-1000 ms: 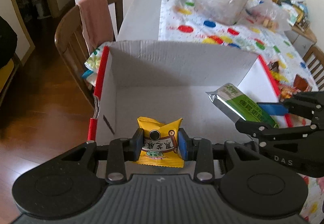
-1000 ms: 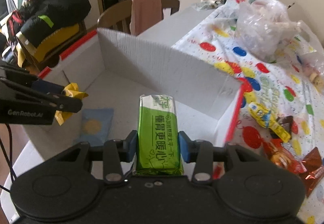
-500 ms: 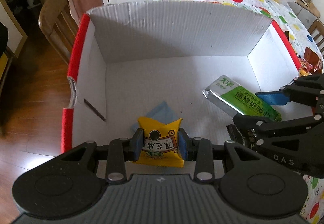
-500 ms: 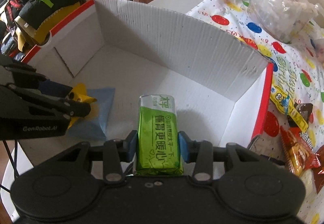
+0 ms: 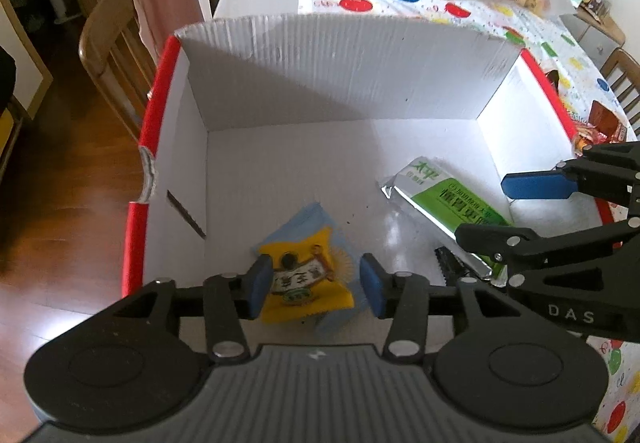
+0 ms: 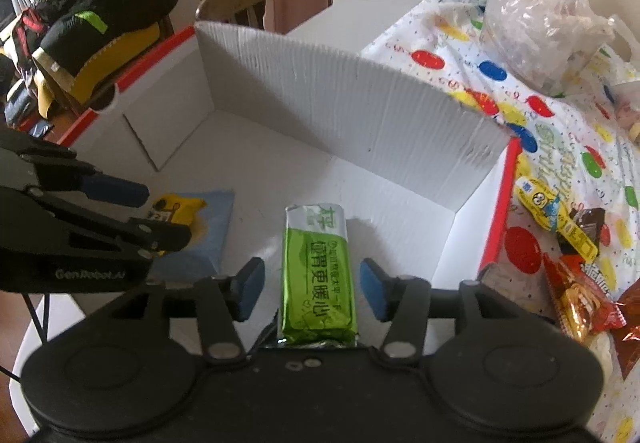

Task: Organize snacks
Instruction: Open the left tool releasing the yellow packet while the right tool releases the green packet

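- Left tool jaws opening, pads off the yellow snack packet, which lies on a blue packet in the white box.
- Right tool jaws opening, green packet released between them, inside the box.

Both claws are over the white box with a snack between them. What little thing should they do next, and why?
Probably finish letting go, then lift both grippers out. The left gripper is opening, with gaps around the yellow snack, which lies on the blue packet. The right gripper is opening too, its pads clear of the green bar. More snacks wait on the tablecloth beside the box.
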Tool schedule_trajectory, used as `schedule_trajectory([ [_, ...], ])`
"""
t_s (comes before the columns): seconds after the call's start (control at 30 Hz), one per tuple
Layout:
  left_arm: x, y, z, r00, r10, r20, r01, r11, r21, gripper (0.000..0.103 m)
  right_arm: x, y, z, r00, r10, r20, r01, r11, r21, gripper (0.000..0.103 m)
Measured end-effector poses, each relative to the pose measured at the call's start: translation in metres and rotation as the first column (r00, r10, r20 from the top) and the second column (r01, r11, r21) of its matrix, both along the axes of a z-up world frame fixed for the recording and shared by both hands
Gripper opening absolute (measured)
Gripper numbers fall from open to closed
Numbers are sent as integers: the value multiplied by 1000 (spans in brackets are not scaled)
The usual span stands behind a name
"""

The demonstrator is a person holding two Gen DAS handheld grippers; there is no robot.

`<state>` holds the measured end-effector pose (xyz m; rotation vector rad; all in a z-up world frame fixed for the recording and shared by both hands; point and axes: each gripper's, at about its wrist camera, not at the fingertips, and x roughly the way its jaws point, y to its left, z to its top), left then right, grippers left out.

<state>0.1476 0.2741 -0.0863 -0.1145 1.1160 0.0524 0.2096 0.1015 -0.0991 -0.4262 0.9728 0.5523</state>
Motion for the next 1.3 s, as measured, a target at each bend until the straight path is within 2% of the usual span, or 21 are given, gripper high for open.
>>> schedule_trajectory([
  [0.1,-7,-1,9,999,4,34,-4,1000,-6,57,-5,-6,9,1000,-9,21,9,1000,24,57],
  [0.27,-22,-6,27,995,7,97,-6,1000,-8,59,-17,-17,27,998,-24,55,20,997,71,63],
  [0.4,-33,-11,41,989,7,147,-6,1000,-6,63,-30,-25,41,996,-22,81,14,995,103,64],
  [0.53,-43,-20,55,980,-2,198,5,1000,-14,64,-42,-34,54,994,-24,111,10,991,132,73],
  [0.67,-54,-32,66,968,0,250,3,1000,-11,72,-55,-46,66,991,-32,132,11,987,163,81],
  [0.87,-65,-54,79,953,-21,301,24,1000,-7,73,-69,-69,80,985,-59,165,26,981,194,87],
  [1.0,-71,-72,84,941,-20,338,22,1000,-4,79,-74,-90,85,982,-72,172,33,975,219,91],
  [1.1,-73,-89,88,932,-24,362,25,1000,1,82,-78,-110,90,981,-79,180,34,971,238,93],
  [1.2,-72,-111,89,927,-40,373,44,999,-2,82,-81,-133,93,975,-94,200,42,968,249,100],
  [1.3,-69,-134,88,923,-41,382,49,999,-9,84,-81,-159,94,973,-108,204,53,965,258,102],
])
